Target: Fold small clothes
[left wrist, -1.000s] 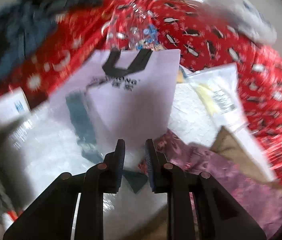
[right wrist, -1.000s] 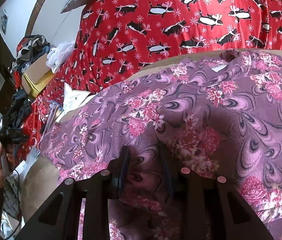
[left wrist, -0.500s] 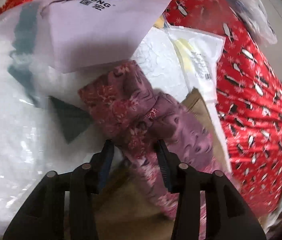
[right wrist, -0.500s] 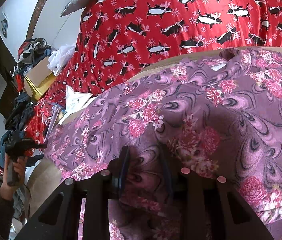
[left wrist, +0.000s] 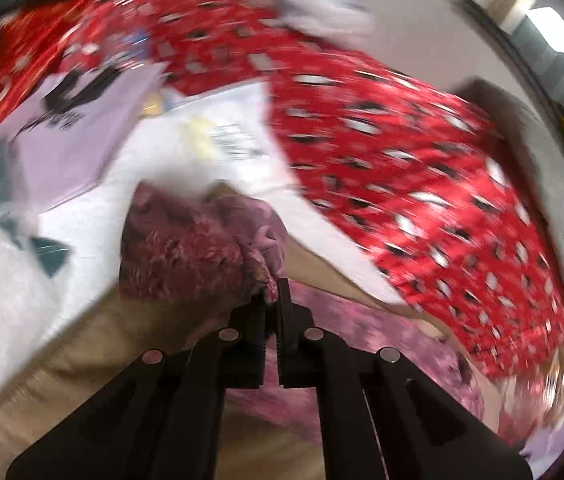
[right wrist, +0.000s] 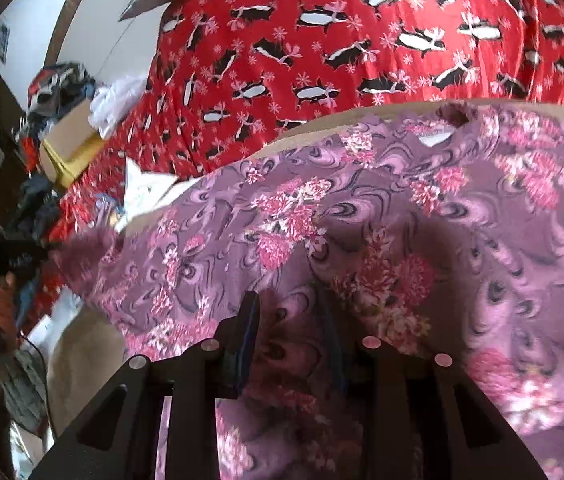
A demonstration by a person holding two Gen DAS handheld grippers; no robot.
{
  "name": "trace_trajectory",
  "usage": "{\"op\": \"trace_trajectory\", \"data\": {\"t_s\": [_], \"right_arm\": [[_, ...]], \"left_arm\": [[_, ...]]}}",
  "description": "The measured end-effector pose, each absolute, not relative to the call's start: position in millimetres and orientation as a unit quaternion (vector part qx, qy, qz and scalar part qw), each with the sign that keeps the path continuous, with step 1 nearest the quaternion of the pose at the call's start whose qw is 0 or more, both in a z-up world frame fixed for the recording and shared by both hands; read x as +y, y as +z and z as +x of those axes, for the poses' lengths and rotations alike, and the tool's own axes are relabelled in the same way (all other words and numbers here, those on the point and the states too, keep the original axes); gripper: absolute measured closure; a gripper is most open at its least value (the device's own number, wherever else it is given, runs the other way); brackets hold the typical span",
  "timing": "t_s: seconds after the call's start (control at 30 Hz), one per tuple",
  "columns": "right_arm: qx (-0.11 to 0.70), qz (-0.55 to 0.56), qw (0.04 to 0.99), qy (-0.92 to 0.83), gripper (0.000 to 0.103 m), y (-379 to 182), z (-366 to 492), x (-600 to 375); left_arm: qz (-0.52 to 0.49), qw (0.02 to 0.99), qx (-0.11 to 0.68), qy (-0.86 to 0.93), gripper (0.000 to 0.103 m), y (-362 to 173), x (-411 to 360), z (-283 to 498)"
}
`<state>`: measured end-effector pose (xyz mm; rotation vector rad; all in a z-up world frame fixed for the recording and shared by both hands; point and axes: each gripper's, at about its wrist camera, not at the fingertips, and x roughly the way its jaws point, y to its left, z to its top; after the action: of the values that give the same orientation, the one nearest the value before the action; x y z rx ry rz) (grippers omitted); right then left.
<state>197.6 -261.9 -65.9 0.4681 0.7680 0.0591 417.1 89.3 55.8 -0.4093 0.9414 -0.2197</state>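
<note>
The left gripper [left wrist: 272,292] is pinching one end of the purple flowery top [left wrist: 202,252]. Its jaws are pressed tight together with a small bunch of cloth between them. The right gripper [right wrist: 289,320] is biting a fold near the middle of the same top [right wrist: 401,208], with its jaws a little apart and thick cloth filling the gap.

The top is lying spread over a tan board [left wrist: 82,344] on a bed with a red penguin blanket [right wrist: 321,40].

Here is what could go wrong. The left gripper is holding only a tiny bit of cloth, so a hard pull could make the end slip out and flop back. The picture from the left side is blurry, so the hand seems to be going fast, and a fast pull could leave the fold crooked or lumpy. The right gripper is gripping a thick bunch, which could drag the whole top along. A white plastic bag [left wrist: 14,280] and a pale purple bag [left wrist: 70,144] are lying just beside the top, and the cloth could catch on them.
</note>
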Motion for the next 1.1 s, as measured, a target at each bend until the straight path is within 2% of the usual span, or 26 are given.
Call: {"op": "trace_trajectory", "data": {"t_s": [0.1, 0.33, 0.47, 0.53, 0.63, 0.77, 0.83, 0.93, 1.03, 1.1], "right_arm": [[0.365, 0.194, 0.911, 0.002, 0.063, -51.8, 180.7, -276.0], [0.357, 0.137, 0.918, -0.104, 0.063, -37.1, 139.7, -346.4], [0.369, 0.106, 0.910, -0.156, 0.055, -48.1, 118.0, -381.9], [0.384, 0.119, 0.902, -0.155, 0.055, -65.2, 110.9, -394.9], [0.356, 0.145, 0.913, -0.138, 0.054, -66.8, 98.9, -402.7], [0.359, 0.130, 0.915, -0.134, 0.046, -67.3, 101.3, -396.5], [0.357, 0.126, 0.916, -0.134, 0.045, -67.8, 99.3, -395.3], [0.356, 0.132, 0.916, -0.130, 0.045, -68.8, 99.8, -396.3], [0.361, 0.135, 0.914, -0.128, 0.044, -69.2, 101.9, -397.9], [0.376, 0.128, 0.907, -0.136, 0.045, -64.4, 106.4, -396.1]], "left_arm": [[-0.166, 0.871, 0.440, -0.141, 0.101, 76.5, 47.5, 396.2], [-0.119, 0.857, 0.449, -0.224, 0.101, 94.6, -52.5, 352.7], [-0.102, 0.842, 0.459, -0.265, 0.101, 94.5, -108.4, 327.0], [-0.096, 0.833, 0.467, -0.281, 0.101, 87.7, -134.5, 314.5], [-0.086, 0.810, 0.497, -0.299, 0.101, 58.2, -172.5, 295.6], [-0.055, 0.788, 0.546, -0.280, 0.098, 3.8, -207.5, 281.3], [-0.019, 0.786, 0.563, -0.255, 0.095, -19.3, -218.7, 276.1], [-0.002, 0.794, 0.552, -0.256, 0.092, -16.1, -215.3, 266.6], [-0.060, 0.790, 0.549, -0.266, 0.091, 8.5, -175.5, 257.3], [-0.099, 0.802, 0.535, -0.247, 0.075, 20.7, -141.6, 251.6]]}}
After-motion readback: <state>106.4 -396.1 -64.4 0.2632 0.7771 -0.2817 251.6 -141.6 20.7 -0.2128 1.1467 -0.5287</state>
